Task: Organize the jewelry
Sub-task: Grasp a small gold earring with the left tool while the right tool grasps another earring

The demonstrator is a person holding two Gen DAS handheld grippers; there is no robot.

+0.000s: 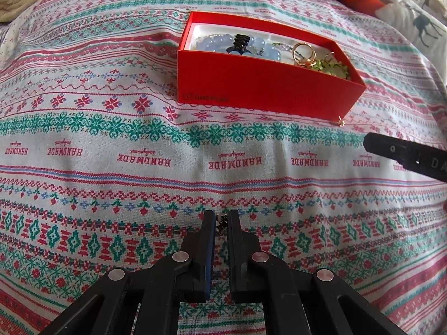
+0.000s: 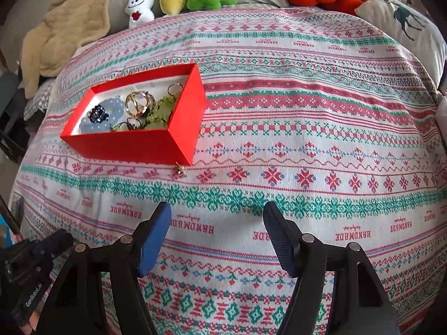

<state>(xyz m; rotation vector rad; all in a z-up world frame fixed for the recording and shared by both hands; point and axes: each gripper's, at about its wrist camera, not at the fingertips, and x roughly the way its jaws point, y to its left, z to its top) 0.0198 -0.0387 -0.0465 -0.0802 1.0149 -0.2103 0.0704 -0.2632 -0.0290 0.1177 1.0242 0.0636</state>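
Pinching a tiny dark chain (image 1: 222,223), the left gripper (image 1: 222,217) holds something light and floppy; the right gripper (image 2: 218,217) is spread wide.

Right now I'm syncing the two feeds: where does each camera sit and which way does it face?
Left wrist: on the left gripper, pinching a small dark chain, facing the red box; right gripper's finger at the right edge.
Right wrist: on the open right gripper, box ahead-left.
Shared: box, a stray gold earring by its corner, patterned cloth.
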